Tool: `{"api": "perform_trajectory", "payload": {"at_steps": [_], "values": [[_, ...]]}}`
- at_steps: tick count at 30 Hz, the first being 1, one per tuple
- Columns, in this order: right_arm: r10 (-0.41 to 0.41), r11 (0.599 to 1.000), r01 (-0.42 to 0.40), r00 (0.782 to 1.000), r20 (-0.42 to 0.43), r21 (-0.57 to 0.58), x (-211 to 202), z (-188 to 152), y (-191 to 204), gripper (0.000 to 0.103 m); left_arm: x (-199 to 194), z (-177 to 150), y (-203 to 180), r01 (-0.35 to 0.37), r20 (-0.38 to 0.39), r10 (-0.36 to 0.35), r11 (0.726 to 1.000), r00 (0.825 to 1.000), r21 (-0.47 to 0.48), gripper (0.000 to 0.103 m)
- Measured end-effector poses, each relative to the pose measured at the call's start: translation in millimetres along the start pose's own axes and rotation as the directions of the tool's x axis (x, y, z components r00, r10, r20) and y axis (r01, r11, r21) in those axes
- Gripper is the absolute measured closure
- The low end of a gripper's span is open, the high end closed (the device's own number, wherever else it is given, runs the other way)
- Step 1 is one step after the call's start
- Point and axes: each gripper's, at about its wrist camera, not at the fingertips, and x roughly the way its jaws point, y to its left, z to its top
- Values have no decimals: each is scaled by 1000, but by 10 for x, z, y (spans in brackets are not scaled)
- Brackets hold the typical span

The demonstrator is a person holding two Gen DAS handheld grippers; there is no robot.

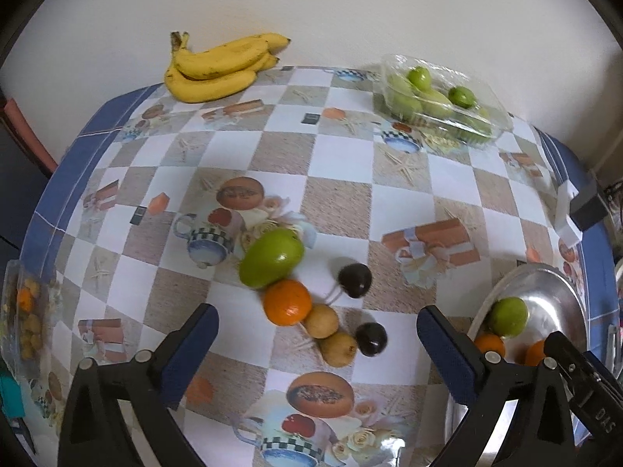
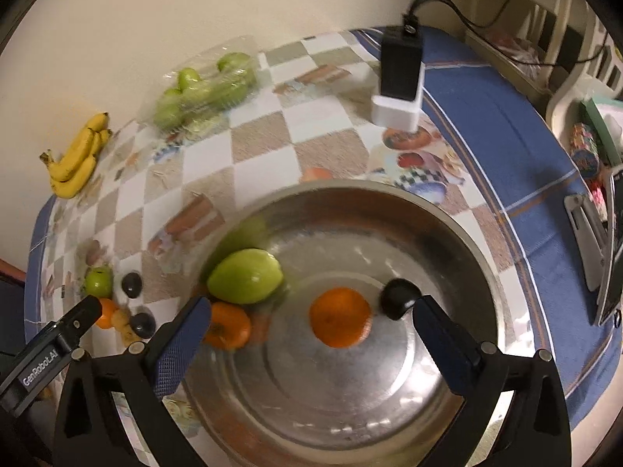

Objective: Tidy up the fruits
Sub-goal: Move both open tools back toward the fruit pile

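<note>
Setting: a home, dining or kitchen corner. Evidence: worktop pushed against a plain cream wall [image 1: 350, 7], covered by a blue-bordered checked oilcloth printed with teapots and gift boxes [image 1: 335, 163]; bunch of ripe yellow bananas [image 1: 218, 66]; clear plastic clamshell of green fruit [image 1: 440, 97]; round stainless-steel basin [image 2: 447, 233]; black plug-in adapter on a white block [image 2: 401, 74].

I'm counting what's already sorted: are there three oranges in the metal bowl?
No, the right wrist view shows two oranges in the bowl, beside a green fruit and a dark one.
</note>
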Motion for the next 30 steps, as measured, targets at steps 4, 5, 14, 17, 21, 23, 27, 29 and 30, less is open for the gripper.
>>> {"api": "perform_trajectory", "payload": {"at_steps": [4,5,14,17,21,23,27,29,30], "values": [[-9,1000,9,1000,1,-24,0,14,109,0,-5,35,131,-11,4,11,999,1000,-31,0],[-13,999,13,1000,-5,-38,12,13,149,0,-4,44,166,-13,4,13,999,1000,-38,0],[-27,996,32,998,61,-83,-34,-57,381,0,33,87,352,-35,-6,35,997,999,-63,0],[-55,994,63,995,85,-94,-61,-59,443,0,31,95,418,-51,-2,51,995,999,-83,0],[-45,995,53,995,90,-87,-79,-61,490,0,15,101,515,-87,6,88,991,996,-106,0],[-50,995,57,995,83,-83,-71,-66,518,0,15,108,566,-114,5,115,987,993,-113,0],[-20,995,27,997,77,-96,-71,-89,606,0,14,121,691,-145,-2,146,980,989,-138,0],[2,994,7,997,78,-112,-78,-101,678,0,23,135,784,-150,-12,150,976,989,-158,0],[5,993,4,997,77,-118,-81,-105,713,0,26,138,812,-153,-14,153,975,988,-162,0]]}}
